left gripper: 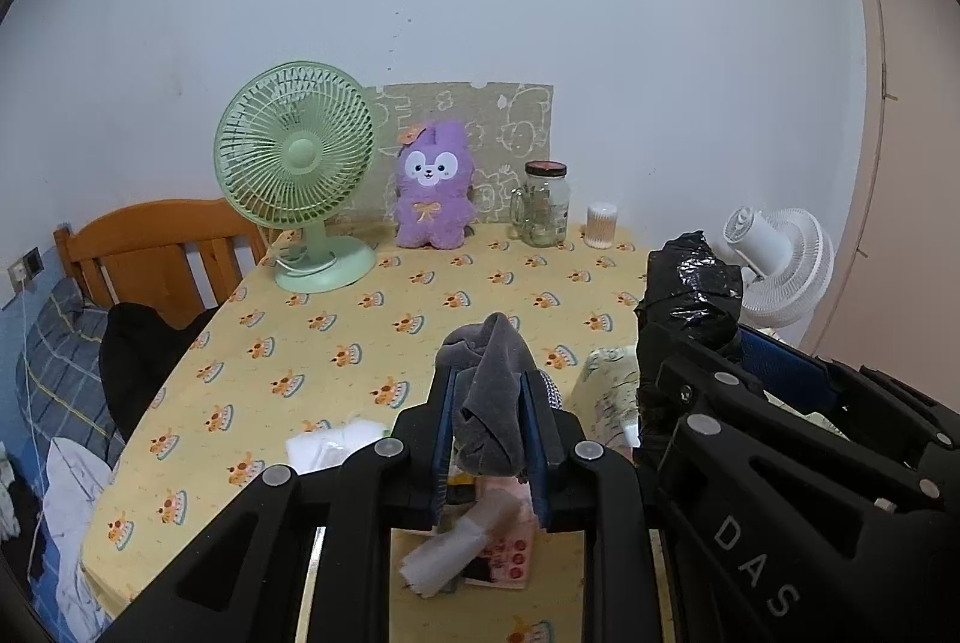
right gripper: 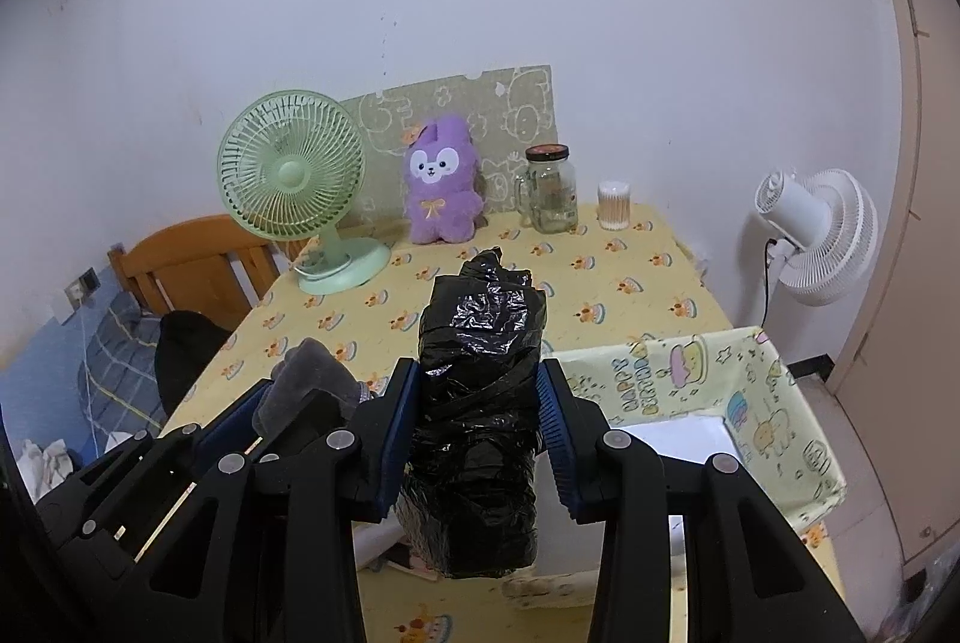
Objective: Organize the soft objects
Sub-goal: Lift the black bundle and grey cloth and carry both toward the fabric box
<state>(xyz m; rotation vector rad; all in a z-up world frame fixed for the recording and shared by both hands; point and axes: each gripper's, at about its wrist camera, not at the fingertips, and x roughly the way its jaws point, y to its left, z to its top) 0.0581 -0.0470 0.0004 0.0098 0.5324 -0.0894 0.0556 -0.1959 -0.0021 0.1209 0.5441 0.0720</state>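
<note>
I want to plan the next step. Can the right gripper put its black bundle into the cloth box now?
Probably yes. The right gripper holds the black bundle just beside the cloth box, whose open top shows only a bare white bottom, and nothing stands between them.

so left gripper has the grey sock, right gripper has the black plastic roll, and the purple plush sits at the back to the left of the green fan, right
Not quite. The left gripper does clamp the grey sock and the right gripper the black plastic roll, but the purple plush sits to the right of the green fan, between it and the glass jar. Both wrist views show this.
</note>
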